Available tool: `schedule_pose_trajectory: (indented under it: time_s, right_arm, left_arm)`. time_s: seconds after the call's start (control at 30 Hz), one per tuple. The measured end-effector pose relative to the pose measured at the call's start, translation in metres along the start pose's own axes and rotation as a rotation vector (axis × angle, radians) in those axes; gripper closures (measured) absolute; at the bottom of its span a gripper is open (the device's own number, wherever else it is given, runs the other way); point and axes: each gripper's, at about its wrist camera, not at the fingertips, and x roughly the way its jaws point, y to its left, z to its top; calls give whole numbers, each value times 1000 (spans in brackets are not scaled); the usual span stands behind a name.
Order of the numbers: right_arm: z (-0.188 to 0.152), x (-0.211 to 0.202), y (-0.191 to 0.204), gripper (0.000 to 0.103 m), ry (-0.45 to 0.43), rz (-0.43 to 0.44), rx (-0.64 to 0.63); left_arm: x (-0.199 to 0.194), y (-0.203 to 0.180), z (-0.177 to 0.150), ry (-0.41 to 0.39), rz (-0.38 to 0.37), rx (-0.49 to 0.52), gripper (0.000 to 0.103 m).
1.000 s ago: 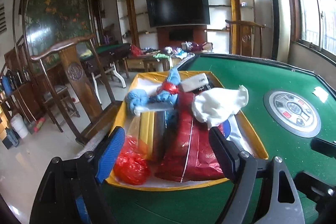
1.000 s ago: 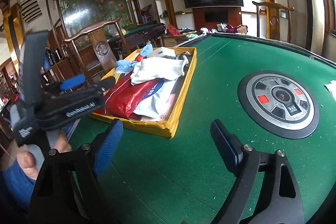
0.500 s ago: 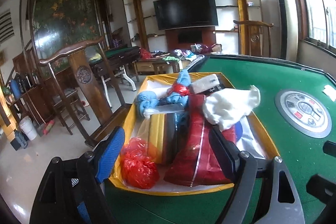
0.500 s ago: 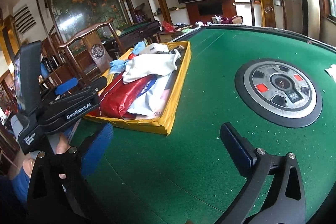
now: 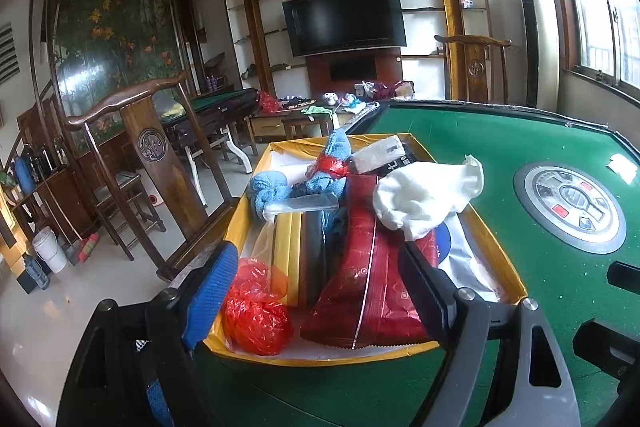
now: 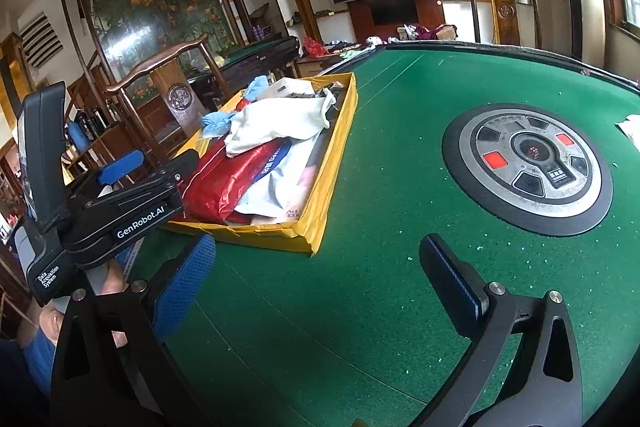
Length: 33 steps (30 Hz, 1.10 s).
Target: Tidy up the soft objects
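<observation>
My left gripper (image 5: pixel 320 279) jaws spread wide, nothing between them, poised at near end of yellow tray (image 5: pixel 496 255). Tray sits on green table (image 6: pixel 380 267), piled: red foil bag (image 5: pixel 368 267), white cloth (image 5: pixel 424 195), red plastic bag (image 5: pixel 256 311), blue cloth (image 5: pixel 270 187). Red foil bag dead ahead of left jaws, long axis running away from me, along jaw line. My right gripper (image 6: pixel 320 287) also released, empty, over bare felt, tray off to its left. Left clearly nearer. Sorted or not: can't judge.
</observation>
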Motion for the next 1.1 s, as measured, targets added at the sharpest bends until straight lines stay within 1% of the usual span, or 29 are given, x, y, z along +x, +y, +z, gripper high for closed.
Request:
schedule_pose_trajectory:
  time_s: [0.17, 0.33, 1.1]
  right_arm:
    - [0, -5, 4, 0, -16, 4, -12]
    - [0, -5, 5, 0, -17, 11, -12]
    - [-1, -4, 6, 0, -12, -15, -16]
  left_arm:
    - [1, 0, -1, 3, -7, -1, 21]
    - [1, -2, -3, 6, 7, 9, 21]
    - [-1, -1, -2, 6, 8, 9, 21]
